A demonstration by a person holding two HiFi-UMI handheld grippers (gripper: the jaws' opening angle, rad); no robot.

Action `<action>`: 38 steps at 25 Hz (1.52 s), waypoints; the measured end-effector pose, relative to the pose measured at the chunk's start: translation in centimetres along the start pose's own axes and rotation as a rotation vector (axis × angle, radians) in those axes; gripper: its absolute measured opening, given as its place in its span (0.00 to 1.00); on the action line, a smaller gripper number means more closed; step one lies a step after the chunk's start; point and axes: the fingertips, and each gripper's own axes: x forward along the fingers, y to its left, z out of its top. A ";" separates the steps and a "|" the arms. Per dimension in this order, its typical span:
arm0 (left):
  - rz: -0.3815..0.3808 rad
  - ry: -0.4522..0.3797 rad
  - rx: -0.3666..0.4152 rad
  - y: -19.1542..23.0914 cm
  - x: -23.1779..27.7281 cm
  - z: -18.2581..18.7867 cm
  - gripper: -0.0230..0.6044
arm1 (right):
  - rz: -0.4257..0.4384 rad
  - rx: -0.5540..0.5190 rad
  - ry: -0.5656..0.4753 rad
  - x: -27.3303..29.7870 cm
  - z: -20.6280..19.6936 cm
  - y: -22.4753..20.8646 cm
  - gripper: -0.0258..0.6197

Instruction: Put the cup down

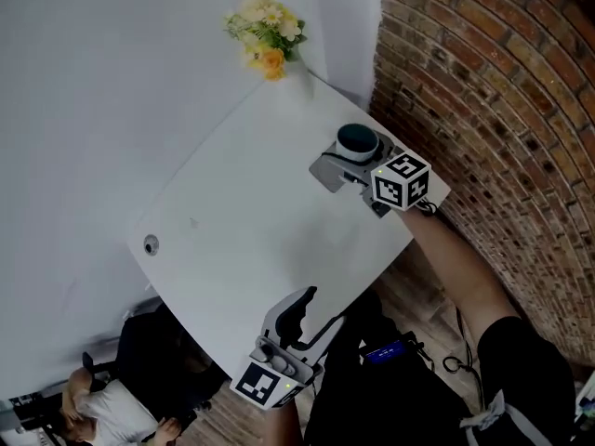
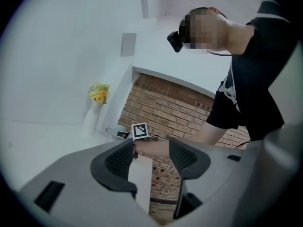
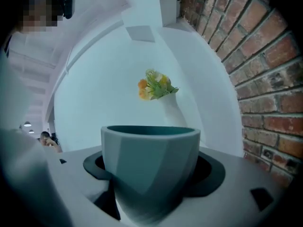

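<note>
The white table [image 1: 251, 212] fills most of the head view, with a brick wall [image 1: 493, 82] along its right side and a vase of flowers [image 1: 267, 28] at the far corner.

The right gripper [image 1: 349, 161] is over the table's right edge, near the wall, and carries the cup [image 3: 149, 164]. The cup is teal, with flat facets down its sides, a wide mouth and a narrower base, and no handle shows. It looks rigid and smooth, probably ceramic or hard plastic, so it is likely light but could chip if set down hard and could slip in a loose grip. Whether anything is inside cannot be told. The tapering wall suggests that the best hold is across the body just below the rim, where the sides are widest, and that is roughly where the gripper has it.

The jaws stand about half open and are clamped on the cup, with the dark pads [image 3: 210, 171] pressing its left and right sides. The cup sits upright between them. Whether its base touches the table cannot be told.

The left gripper [image 2: 150, 157] is at the near edge of the table, well apart from the cup. Its jaws are apart and nothing is between them.
</note>
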 end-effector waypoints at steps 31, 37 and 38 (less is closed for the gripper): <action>0.154 -0.034 0.021 2.2 0.0 -0.3 0.42 | -0.141 -0.169 0.160 -0.1 -4.5 -5.8 0.84; 0.199 0.000 0.081 3.8 1.6 -0.7 0.42 | -0.137 -0.169 0.233 -2.5 -5.2 -4.6 0.85; 0.197 0.009 0.094 4.0 2.0 -0.7 0.42 | -0.141 -0.172 0.246 -3.0 -5.3 -4.4 0.85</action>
